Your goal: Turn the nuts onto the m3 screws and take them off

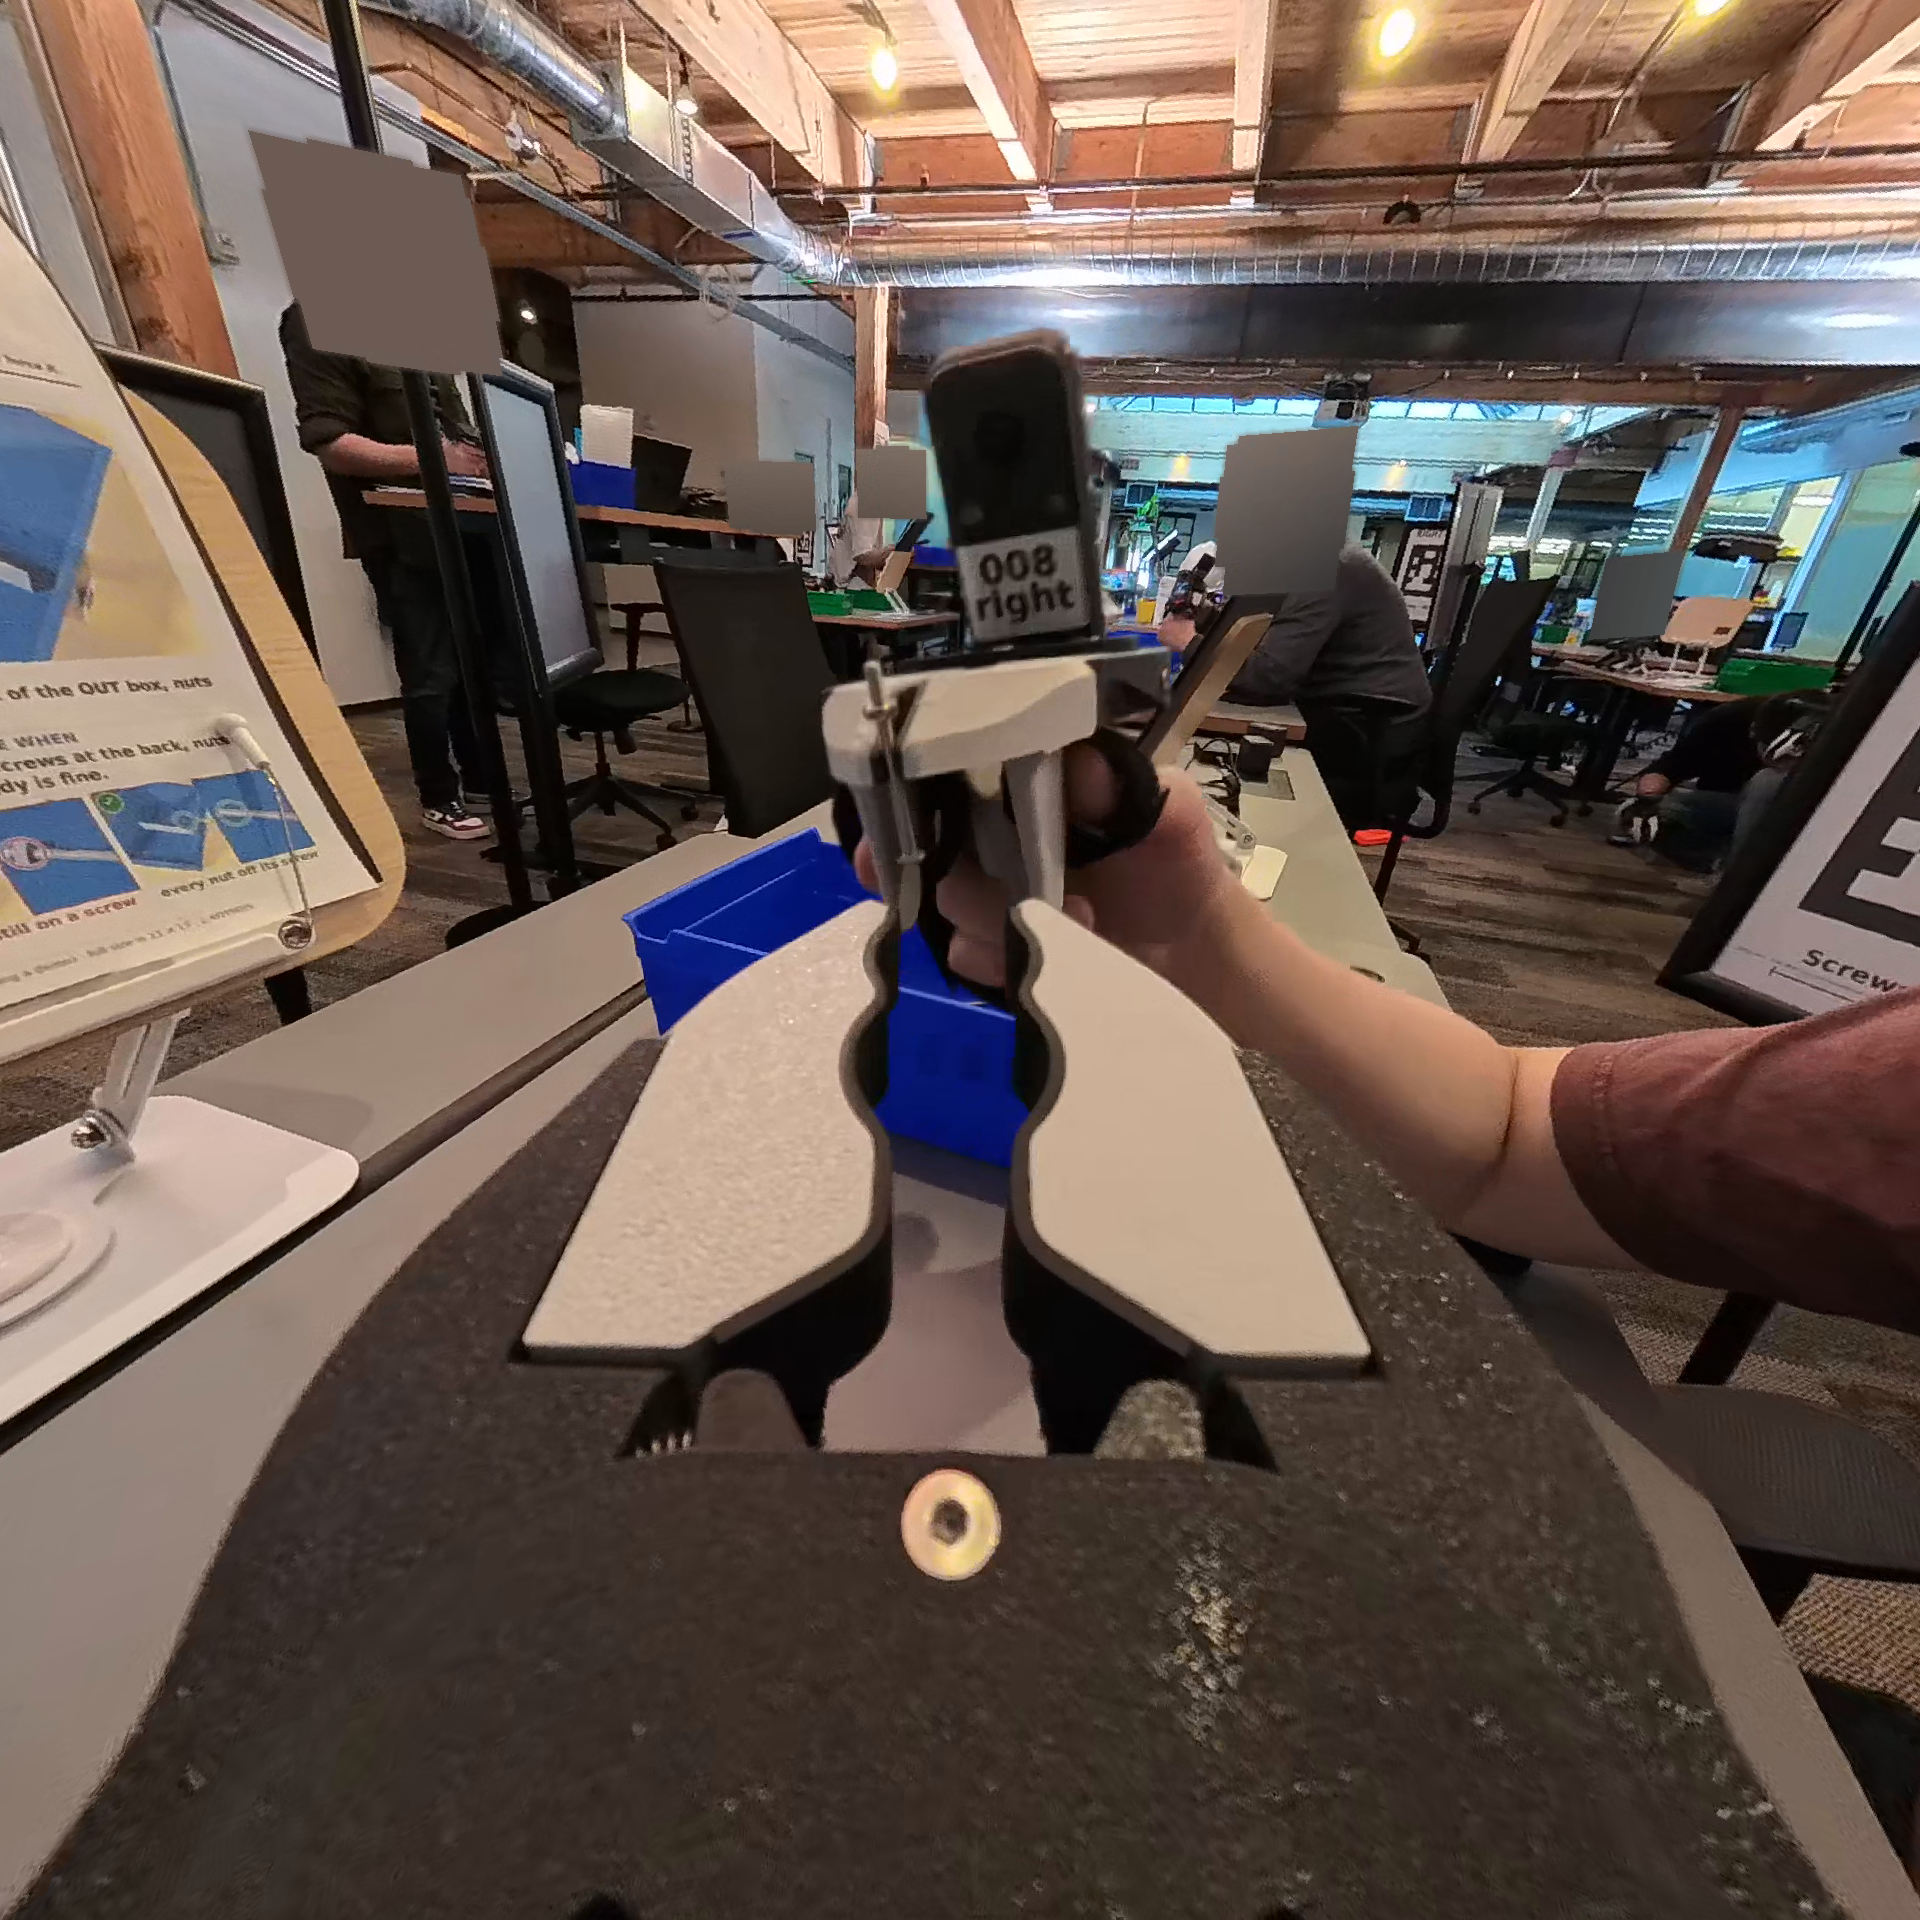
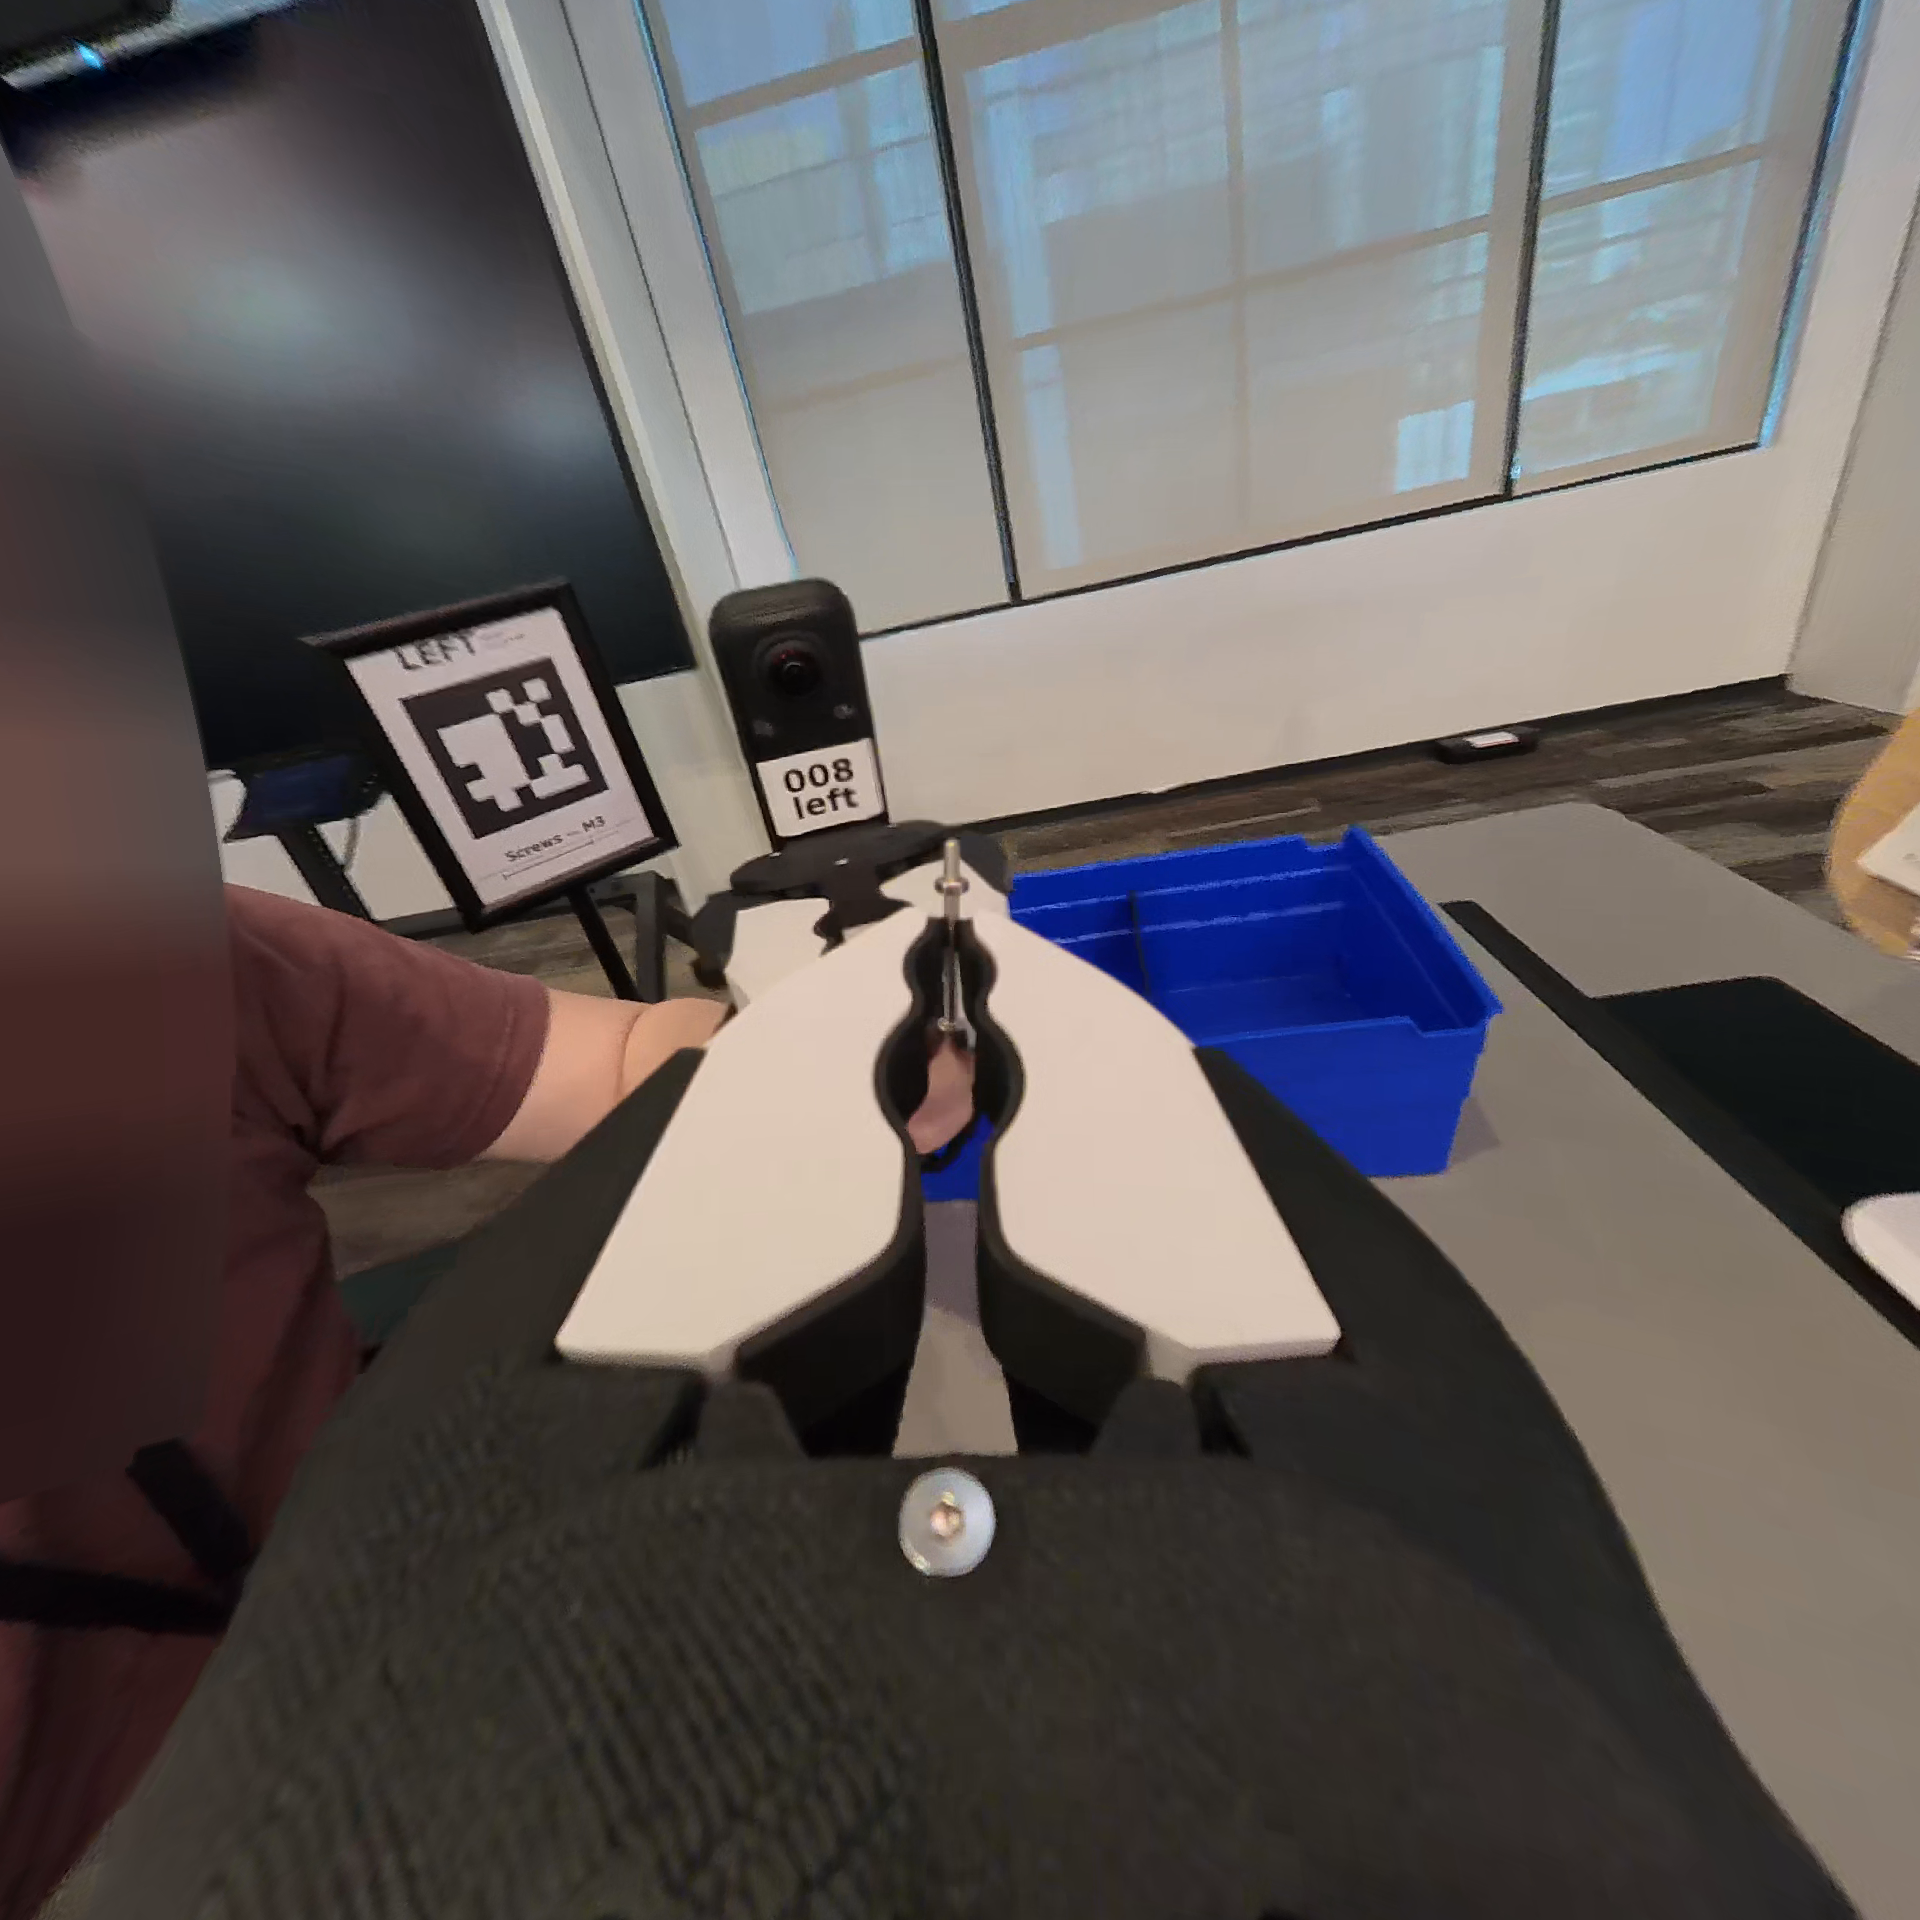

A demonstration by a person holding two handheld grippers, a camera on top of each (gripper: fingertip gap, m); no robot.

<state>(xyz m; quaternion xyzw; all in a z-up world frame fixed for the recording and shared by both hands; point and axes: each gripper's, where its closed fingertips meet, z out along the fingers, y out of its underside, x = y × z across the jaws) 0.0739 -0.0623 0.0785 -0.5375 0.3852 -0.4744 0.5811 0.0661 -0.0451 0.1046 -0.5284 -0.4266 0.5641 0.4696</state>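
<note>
Holding a slim silver metal m3 screw (image 2: 949,961) upright between its white-faced fingertips, the right gripper (image 2: 948,940) is pinched closed on the shank, with the head and what looks like a small nut (image 2: 950,884) poking out above the tips. The left gripper (image 1: 951,925) sits just beside it, jaws parted with nothing that I can see between them, tips close to the lower end of that screw (image 1: 891,774). To do this step well, I'd say the left tips need to come in square onto the nut, close gently, and turn without bending the thin shank, while the right keeps the screw steady over the blue plastic bin (image 2: 1299,966) on the grey table (image 2: 1621,883), so a dropped part lands inside. Counting: one screw, one likely nut, two grippers, one bin with a divider. Its contents are hidden from me.
</note>
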